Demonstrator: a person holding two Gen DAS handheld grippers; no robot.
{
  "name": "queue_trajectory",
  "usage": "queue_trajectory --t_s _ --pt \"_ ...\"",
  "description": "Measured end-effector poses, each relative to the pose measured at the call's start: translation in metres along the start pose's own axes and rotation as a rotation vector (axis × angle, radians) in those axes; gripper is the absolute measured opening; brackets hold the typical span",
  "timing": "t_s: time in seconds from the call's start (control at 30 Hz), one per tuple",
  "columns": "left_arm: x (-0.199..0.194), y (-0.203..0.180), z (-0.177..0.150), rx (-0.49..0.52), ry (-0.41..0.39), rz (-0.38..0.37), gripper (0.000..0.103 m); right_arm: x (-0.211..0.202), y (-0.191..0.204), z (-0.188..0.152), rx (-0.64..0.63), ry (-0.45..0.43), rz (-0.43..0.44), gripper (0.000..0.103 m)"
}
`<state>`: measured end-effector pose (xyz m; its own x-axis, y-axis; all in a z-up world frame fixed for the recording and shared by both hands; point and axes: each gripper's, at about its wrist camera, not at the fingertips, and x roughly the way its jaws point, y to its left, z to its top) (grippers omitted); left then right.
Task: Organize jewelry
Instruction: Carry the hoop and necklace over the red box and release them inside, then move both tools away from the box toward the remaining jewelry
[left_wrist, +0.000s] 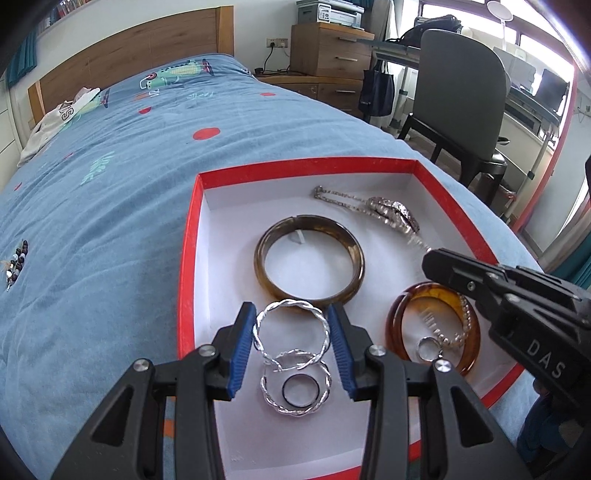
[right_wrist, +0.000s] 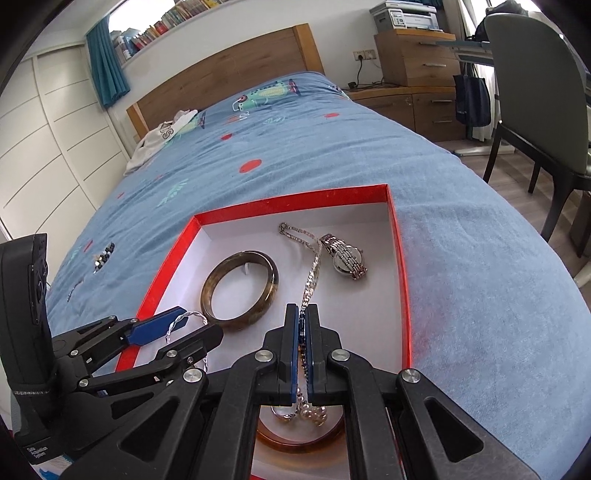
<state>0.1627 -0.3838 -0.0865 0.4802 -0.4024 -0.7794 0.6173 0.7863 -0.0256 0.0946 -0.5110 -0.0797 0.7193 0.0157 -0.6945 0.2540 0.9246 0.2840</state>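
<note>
left gripper (left_wrist: 291, 347) sits w/ jaws about half open, blue pads pressed on either side of a twisted silver hoop (left_wrist: 291, 334), holding it upright over the red box (left_wrist: 186, 288). second twisted hoop (left_wrist: 295, 387) lies flat below, black ring (left_wrist: 300, 390) inside it. right gripper (right_wrist: 303, 354) clamped tight on a silver chain (right_wrist: 312, 273), which runs back to the watch (right_wrist: 345, 258). dark bangle (left_wrist: 309, 260) mid-box, amber bangle (left_wrist: 433, 328) nearer right, pearls (right_wrist: 314, 413) prob inside it.
</note>
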Motion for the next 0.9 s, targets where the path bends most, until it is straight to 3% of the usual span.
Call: queue_trajectory --t_s 0.53,0.9 --pt "-0.008 -0.003 -0.004 0.012 0.005 -0.011 0.039 -0.014 -0.003 0.000 0.017 -0.023 -0.017 0.008" --pt "-0.032 -0.008 -0.001 0.038 -0.028 -0.011 0.043 -0.027 0.004 0.003 0.005 -0.043 -0.028 0.022"
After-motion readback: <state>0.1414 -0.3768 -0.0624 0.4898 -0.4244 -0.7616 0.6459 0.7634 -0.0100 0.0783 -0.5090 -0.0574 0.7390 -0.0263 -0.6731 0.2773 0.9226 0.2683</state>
